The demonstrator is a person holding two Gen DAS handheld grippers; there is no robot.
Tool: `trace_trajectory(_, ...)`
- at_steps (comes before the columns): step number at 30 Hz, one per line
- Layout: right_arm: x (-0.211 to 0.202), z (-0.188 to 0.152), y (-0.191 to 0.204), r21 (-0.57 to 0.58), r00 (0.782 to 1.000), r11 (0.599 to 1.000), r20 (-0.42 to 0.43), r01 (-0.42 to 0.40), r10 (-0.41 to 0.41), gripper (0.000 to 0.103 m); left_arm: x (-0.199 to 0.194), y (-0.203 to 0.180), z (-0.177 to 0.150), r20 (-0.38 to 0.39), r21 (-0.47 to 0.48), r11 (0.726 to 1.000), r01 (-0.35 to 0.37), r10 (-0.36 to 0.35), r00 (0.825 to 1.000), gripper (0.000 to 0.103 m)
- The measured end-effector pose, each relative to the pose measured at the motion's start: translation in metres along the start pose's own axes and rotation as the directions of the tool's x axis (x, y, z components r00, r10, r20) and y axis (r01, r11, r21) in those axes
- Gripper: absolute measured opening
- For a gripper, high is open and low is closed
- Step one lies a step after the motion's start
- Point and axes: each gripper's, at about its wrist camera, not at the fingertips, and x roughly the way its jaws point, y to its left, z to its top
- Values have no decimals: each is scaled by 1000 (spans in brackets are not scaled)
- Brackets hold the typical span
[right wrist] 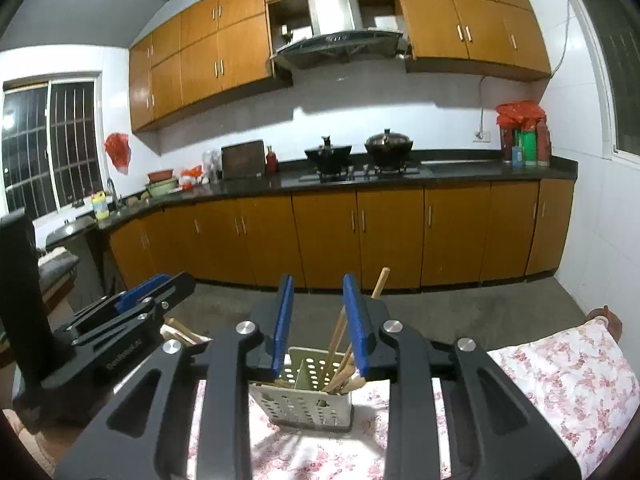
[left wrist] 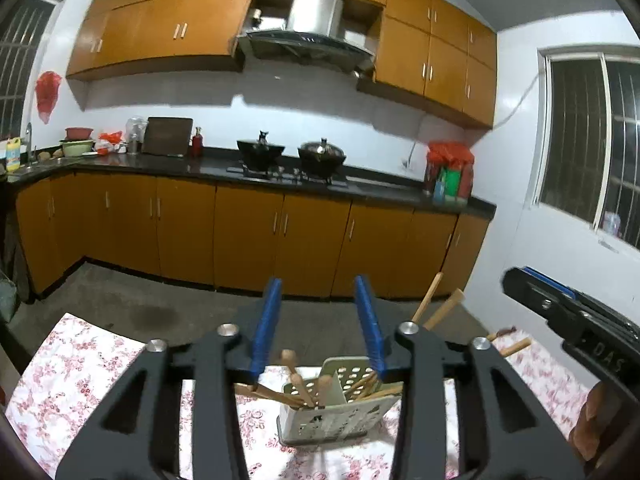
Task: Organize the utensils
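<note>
A pale green perforated utensil holder [left wrist: 340,412] stands on the floral tablecloth [left wrist: 80,368], with several wooden utensils [left wrist: 300,384] in its compartments. It also shows in the right wrist view [right wrist: 308,400] with wooden chopsticks [right wrist: 340,344] upright in it. My left gripper [left wrist: 320,320] is open and empty, above and behind the holder. My right gripper [right wrist: 318,320] is open and empty above the holder; a chopstick rises beside its right finger. The right gripper shows at the right edge of the left wrist view [left wrist: 560,312]; the left gripper shows at the left of the right wrist view [right wrist: 128,312].
More wooden utensils [left wrist: 440,304] stick up right of the holder, and some lie on the cloth [left wrist: 516,346]. Beyond the table is grey floor and a kitchen counter [left wrist: 280,172] with two pots on a stove. A dark object [right wrist: 24,300] stands at the left.
</note>
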Motion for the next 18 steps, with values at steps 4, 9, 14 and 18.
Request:
trace_trajectory(4, -32, 0, -2, -8, 998, 1000, 54, 13, -13, 51, -23, 5, 9, 35, -12, 1000, 13, -12, 999, 50)
trace_trajectory(9, -72, -16, 0, -23, 995, 999, 90, 37, -34, 87, -65, 9, 4, 99, 30, 999, -37, 34, 995, 83)
trace_trajectory(14, -106, -48, 8, -43, 990, 994, 109, 98, -92, 99, -106, 11, -20, 139, 107, 989, -104, 89, 986, 101)
trace_trajectory(18, -116, -77, 20, -82, 986, 985, 69, 154, -148, 99, -131, 13, -47, 128, 142, 980, -137, 119, 984, 101)
